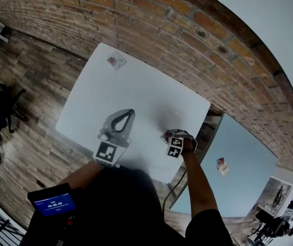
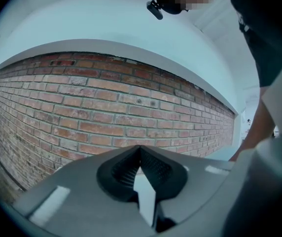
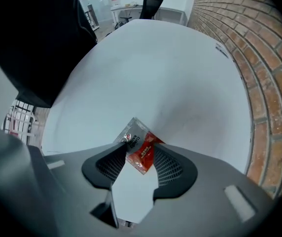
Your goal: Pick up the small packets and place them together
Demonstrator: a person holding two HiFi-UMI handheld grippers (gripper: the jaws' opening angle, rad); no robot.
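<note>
Right gripper [image 3: 139,148] with jaws apart, red packet [image 3: 137,141] lying between the tips on the white table [image 3: 156,73].

Packet skewed to the jaw line, edges close to both ribbed pads [image 3: 168,164], no pressing evident. Likely hazards on closing: flat foil buckling or slipping out forward instead of being pinched; tips scraping the tabletop; packet nudged toward the nearby table edge. Second packet [image 1: 117,61] well ahead, at the far corner; apparent third packet [image 1: 222,166] off to the right on a separate blue surface [image 1: 249,158], so gathering not yet done. Left gripper [image 2: 140,151] alongside, closed on nothing, aimed at brick wall [image 2: 106,107].
</note>
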